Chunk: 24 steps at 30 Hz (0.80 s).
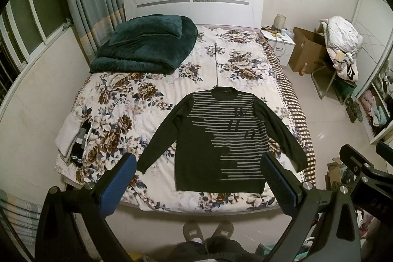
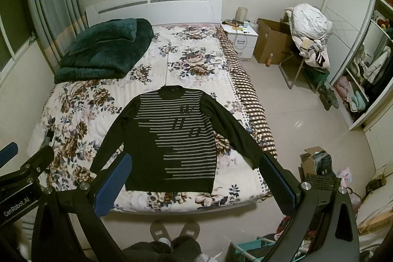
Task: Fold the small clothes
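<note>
Left wrist view: dark sweater (image 1: 221, 139) lies flat, front up, on the floral bedspread (image 1: 137, 100), near the foot edge of the bed and toward its right half. Long axis of the body runs foot-to-head of the bed: collar points at the white headboard (image 1: 194, 7), hem lies nearest the person's feet (image 1: 208, 231). Grey horizontal stripes cover the chest and the viewer's right side of the front; the lower left part is plain dark. Both sleeves are spread outward and angled down toward the foot of the bed, cuffs resting on the bedspread either side of the hem.

Left gripper (image 1: 199, 186): fingers spread wide, blue pads facing each other, nothing between them. It hangs above the foot of the bed, apart from the sweater. Part of the other gripper's body shows at the right edge.

Right wrist view: same layout. Sweater (image 2: 172, 136) collar toward headboard (image 2: 157, 4), hem toward the slippers (image 2: 174, 232). Right gripper (image 2: 194, 184): also spread wide, empty, held off the fabric; the right sleeve's cuff appears just behind its right finger (image 2: 275, 186), contact cannot be told.

Other items: folded dark green blanket (image 1: 145, 46) at the head-left corner of the bed; a small stack of folded light and dark garments (image 1: 73, 139) at the left foot edge, well apart from the sweater. White nightstand (image 2: 242, 38), cardboard box (image 2: 272, 43) and a chair (image 2: 309, 41) piled with laundry stand to the right of the bed.
</note>
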Each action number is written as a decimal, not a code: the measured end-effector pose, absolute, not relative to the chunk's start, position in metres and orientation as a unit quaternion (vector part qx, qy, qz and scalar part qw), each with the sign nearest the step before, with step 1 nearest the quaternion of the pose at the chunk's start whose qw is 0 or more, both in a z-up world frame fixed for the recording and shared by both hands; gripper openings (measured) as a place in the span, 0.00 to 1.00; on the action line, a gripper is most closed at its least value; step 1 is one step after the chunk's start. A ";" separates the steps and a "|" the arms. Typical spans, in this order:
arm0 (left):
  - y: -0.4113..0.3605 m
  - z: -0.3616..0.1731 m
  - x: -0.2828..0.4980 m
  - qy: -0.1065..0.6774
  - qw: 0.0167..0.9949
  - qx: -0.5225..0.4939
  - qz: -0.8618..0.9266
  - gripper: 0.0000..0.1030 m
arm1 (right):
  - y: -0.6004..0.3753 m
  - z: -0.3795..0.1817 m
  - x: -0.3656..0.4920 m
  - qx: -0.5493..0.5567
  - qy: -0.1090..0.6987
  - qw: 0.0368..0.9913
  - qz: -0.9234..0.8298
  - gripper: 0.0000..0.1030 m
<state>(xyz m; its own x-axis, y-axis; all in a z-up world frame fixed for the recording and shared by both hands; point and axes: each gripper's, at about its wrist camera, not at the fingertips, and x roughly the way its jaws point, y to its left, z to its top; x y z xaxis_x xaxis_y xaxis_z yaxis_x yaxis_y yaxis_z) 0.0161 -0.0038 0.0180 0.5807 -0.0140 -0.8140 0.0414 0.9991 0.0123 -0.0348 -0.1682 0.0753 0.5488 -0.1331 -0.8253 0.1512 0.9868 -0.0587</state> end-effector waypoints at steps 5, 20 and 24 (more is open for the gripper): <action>-0.006 0.020 0.017 0.457 0.889 0.015 -0.016 1.00 | -0.168 0.076 -0.035 0.010 0.467 0.880 -0.081 1.00; -0.008 0.023 0.019 0.456 0.890 0.014 -0.016 1.00 | -0.169 0.077 -0.037 0.010 0.465 0.882 -0.081 1.00; -0.006 0.021 0.017 0.455 0.890 0.014 -0.016 1.00 | -0.168 0.077 -0.037 0.010 0.464 0.882 -0.081 1.00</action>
